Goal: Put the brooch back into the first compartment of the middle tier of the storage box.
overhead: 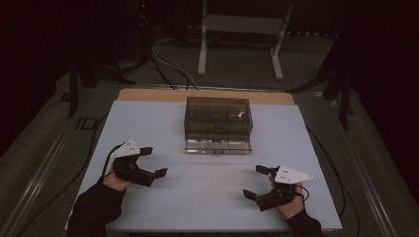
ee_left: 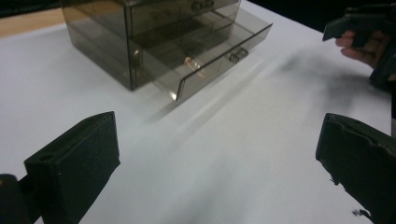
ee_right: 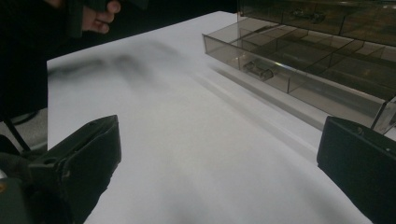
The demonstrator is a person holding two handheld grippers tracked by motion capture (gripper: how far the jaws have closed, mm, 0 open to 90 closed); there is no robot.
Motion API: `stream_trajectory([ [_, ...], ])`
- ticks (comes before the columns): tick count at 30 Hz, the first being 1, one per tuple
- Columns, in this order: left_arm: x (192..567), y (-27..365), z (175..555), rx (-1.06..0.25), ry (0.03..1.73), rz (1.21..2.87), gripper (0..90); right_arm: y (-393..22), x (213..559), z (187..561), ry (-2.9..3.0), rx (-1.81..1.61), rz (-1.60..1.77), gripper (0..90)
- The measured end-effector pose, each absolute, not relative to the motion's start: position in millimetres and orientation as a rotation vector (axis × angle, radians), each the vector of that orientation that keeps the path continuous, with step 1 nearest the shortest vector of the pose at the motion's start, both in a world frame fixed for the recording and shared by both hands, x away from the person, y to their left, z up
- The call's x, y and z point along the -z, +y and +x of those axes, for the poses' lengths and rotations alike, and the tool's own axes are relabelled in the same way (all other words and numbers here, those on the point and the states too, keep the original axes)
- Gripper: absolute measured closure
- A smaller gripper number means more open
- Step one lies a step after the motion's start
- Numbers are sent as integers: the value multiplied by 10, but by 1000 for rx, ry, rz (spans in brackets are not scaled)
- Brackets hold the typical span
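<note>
- High view: I am holding my left gripper (overhead: 150, 162) and right gripper (overhead: 257, 181) on the near side of the smoky clear-plastic drawer cabinet (overhead: 218, 118), both with jaws spread wide and empty. The cabinet is sitting at the far middle of the white table sheet (overhead: 207, 197), its bottom drawer (overhead: 217, 146) pulled out towards me.
- Left gripper view: I am judging that the drawer's small handle (ee_left: 238, 55) wants a square, centred approach; a small pale item (ee_left: 191, 64) is lying inside.
- Right gripper view: I am seeing the drawer's dividers; no readable writing anywhere.
</note>
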State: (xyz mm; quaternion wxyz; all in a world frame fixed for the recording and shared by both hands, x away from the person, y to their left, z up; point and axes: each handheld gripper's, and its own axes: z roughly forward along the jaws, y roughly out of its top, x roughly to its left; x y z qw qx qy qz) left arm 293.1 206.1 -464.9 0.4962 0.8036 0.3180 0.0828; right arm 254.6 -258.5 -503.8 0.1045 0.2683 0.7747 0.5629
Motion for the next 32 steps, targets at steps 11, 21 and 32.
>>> stream_trajectory([
  [11, 4809, 2194, 2782, -215, 816, 1946, 3, -2601, 5033, 2543, 2277, -1663, 787, 0],
  [21, 4919, 2284, 2651, -238, 819, 1967, 3, -2596, 5034, 2542, 2281, -1655, 784, 0],
  [32, 4978, 2310, 2613, -243, 822, 1977, 3, -2595, 5032, 2536, 2283, -1647, 777, 0],
])
